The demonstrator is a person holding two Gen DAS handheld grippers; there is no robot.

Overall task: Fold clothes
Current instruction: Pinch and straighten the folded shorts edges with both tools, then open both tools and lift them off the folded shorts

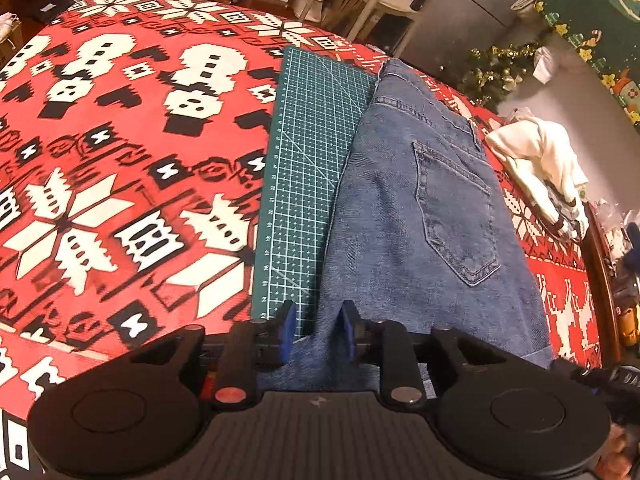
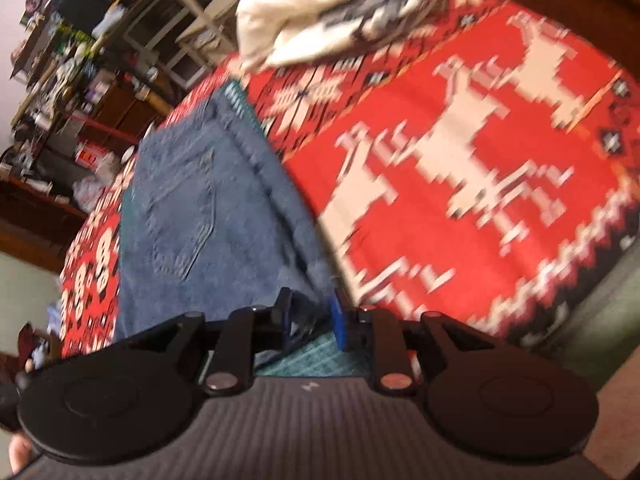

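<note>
**Jeans folded lengthwise, both tongs at the near edge**

Closest in, the left gripper (image 1: pixel 316 330) stands with its blue pads a little apart, a ridge of denim rising between them; the pads do not visibly press it, so I read it as loosened rather than gripping. The right gripper (image 2: pixel 310 316) is blurred; its pads are also a little apart, with the jeans' edge and a bit of green mat in the gap, and no clear grip shows.

Just beyond both tongs lie the jeans (image 1: pixel 424 216), one back pocket facing up, laid as a long narrow panel. They stretch away from the left tongs, ahead and to their right, resting on the green cutting mat (image 1: pixel 312 184), which shows bare to the left of the denim.

The lengthwise fold looks done; the crosswise folds appear still to come.

Farther off, right of the jeans on the red patterned tablecloth (image 1: pixel 120 140), a crumpled white garment (image 1: pixel 540 160) waits unfolded.
</note>
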